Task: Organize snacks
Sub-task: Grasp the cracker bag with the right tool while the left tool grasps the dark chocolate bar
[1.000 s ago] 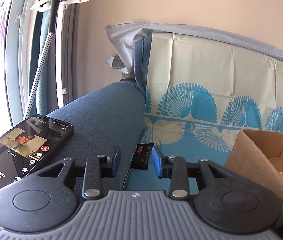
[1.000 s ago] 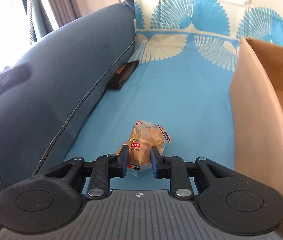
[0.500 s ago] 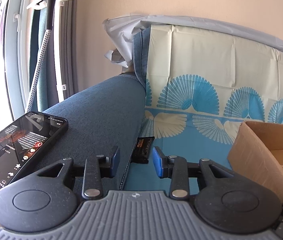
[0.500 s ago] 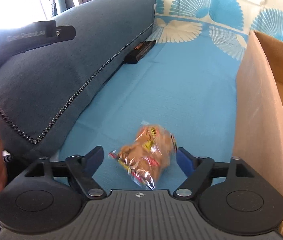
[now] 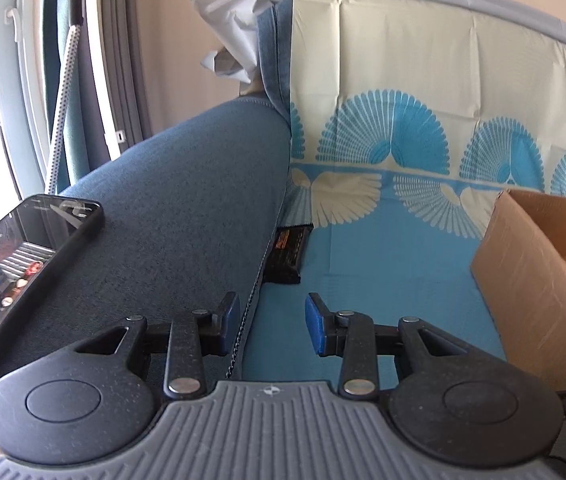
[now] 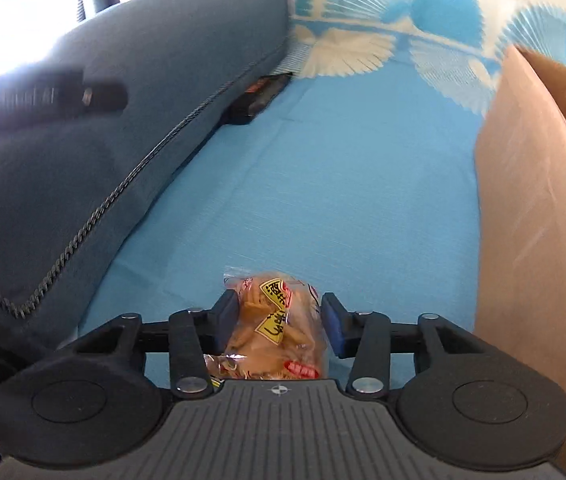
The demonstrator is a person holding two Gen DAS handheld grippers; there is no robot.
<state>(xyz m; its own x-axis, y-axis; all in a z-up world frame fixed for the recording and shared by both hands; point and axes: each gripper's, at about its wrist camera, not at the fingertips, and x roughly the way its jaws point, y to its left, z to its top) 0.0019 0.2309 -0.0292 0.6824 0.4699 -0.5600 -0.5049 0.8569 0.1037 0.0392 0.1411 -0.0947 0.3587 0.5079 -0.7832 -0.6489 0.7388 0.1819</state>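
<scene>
Because the snack packet (image 6: 279,320) is a thin clear wrapper around brittle brown crisps, it looks light, crinkly and a little slick, and its contents would likely crush under a hard squeeze. It lies on the blue cloth (image 6: 323,184) well to the left of the cardboard box (image 6: 539,216), right between the fingers of the right gripper (image 6: 279,322). Those jaws are closing around it; the left pad seems to be at the wrapper while a sliver of gap shows at the right pad, so no firm grip is seen yet. A sound hold is probably across the packet's full middle, as the pads now line up, rather than on the crimped end seal, which could slide out.

Farther from the box, against the base of the blue sofa arm (image 5: 171,216), lies a dark flat packet (image 5: 287,256). It looks stiffer and smooth, and being wedged into the seam it may need to be taken by its free long edge. The left gripper (image 5: 271,328) hangs short of it, jaws partly apart with nothing between them. A phone (image 5: 23,256) rests on top of the sofa arm, farthest from the box.
</scene>
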